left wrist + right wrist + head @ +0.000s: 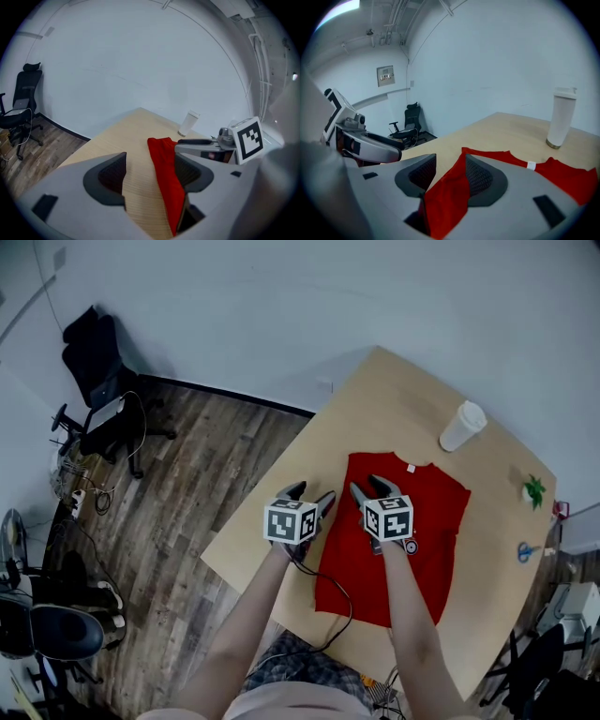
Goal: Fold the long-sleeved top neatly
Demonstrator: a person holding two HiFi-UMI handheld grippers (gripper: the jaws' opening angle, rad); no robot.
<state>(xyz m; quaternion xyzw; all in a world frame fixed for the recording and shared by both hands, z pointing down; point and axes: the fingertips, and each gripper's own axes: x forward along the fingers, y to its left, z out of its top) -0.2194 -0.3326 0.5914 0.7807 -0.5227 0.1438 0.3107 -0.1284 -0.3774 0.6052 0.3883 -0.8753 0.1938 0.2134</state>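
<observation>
Head view, mid-frame: left gripper (311, 493) and right gripper (368, 486) at the top's (431, 521) left side. Only their own views show both jaws apart, cloth loose between.

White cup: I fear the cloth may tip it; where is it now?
Head view: the white cup stands upright on the table's far right part, just beyond the red top's right-hand shoulder, not touching it.
</observation>
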